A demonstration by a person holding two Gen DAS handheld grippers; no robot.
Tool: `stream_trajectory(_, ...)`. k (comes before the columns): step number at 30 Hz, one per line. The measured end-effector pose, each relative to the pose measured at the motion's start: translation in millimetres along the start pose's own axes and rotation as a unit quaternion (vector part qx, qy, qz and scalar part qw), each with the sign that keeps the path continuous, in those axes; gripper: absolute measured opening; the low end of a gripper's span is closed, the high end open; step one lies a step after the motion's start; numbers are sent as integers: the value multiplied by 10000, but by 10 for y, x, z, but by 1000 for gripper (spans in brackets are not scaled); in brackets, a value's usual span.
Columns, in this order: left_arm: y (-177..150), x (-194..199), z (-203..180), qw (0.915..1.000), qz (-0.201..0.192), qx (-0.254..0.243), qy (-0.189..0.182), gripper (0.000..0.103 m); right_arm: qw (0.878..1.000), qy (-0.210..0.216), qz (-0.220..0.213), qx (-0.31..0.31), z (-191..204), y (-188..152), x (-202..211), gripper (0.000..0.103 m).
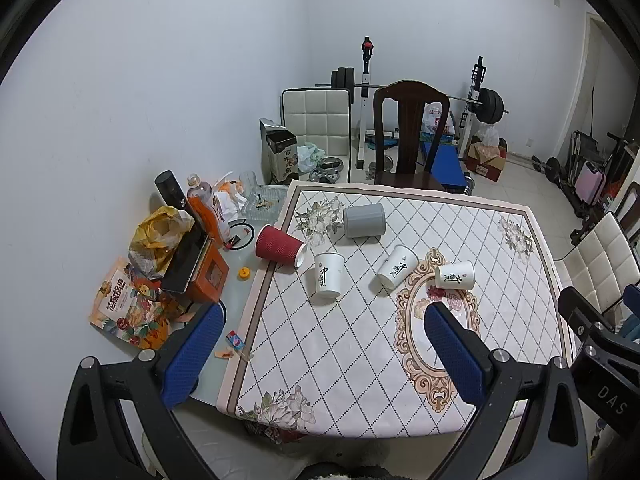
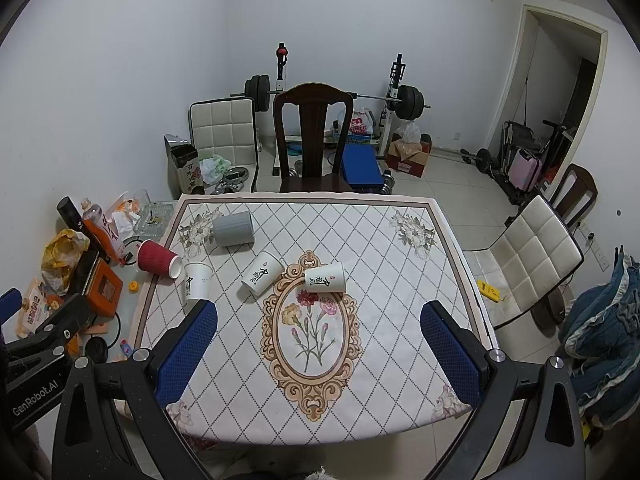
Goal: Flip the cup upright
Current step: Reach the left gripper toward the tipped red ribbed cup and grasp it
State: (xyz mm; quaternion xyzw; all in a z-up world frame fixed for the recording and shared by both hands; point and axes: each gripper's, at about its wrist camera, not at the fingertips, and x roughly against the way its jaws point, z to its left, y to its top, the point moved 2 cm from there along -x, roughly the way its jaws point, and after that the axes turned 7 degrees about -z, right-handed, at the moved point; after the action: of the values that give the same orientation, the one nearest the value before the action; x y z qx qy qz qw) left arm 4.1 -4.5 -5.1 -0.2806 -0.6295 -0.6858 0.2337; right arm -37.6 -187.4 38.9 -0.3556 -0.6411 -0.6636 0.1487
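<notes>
Several cups lie tipped on their sides on the patterned tablecloth (image 1: 360, 344): a red ribbed cup (image 1: 279, 246) at the left edge, a grey cup (image 1: 364, 220) behind, and three white paper cups with black characters (image 1: 328, 274) (image 1: 397, 267) (image 1: 455, 275). The right wrist view shows the same red cup (image 2: 157, 259), grey cup (image 2: 233, 228) and white cups (image 2: 197, 281) (image 2: 261, 272) (image 2: 325, 277). My left gripper (image 1: 320, 356) is open and empty, above the table's near part. My right gripper (image 2: 320, 356) is open and empty, above the oval flower motif.
Clutter fills the table's left strip: snack bag (image 1: 128, 308), orange box (image 1: 208, 276), bottle (image 1: 206, 208), yellow bag (image 1: 160, 236), glass ashtray (image 1: 262, 200). A dark wooden chair (image 1: 408, 136) stands behind the table, a white padded chair (image 2: 532, 256) to the right.
</notes>
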Motion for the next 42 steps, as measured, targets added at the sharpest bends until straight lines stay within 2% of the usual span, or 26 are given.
stream_trajectory(12,37,-15,-11,10000,19,14,25,103,10000,10,25,-6,-4,13,-11,103)
stream_trajectory(16,22,-193,-3,9996,240,93,123,103,9997,11,243,66,-3,-2,-215,103)
stream_trajectory(19,-89,-419,38,9983,474,155,307,103,9981,72,592,148,29,-72,-543,103)
stream_trajectory(23,-283,-777,135,9937,823,189,734,103,9938,166,1049,326,144,-275,-1060,103)
stream_trajectory(30,-590,-1479,472,9812,1456,381,1205,103,9821,236,1775,588,505,-706,-1969,103)
stream_trajectory(35,-616,-2023,676,9741,1800,500,1271,103,9720,154,2226,735,832,-918,-2562,102)
stream_trajectory(42,-404,-2897,925,9674,2113,694,1211,103,9585,-64,2751,741,1158,-985,-3348,102)
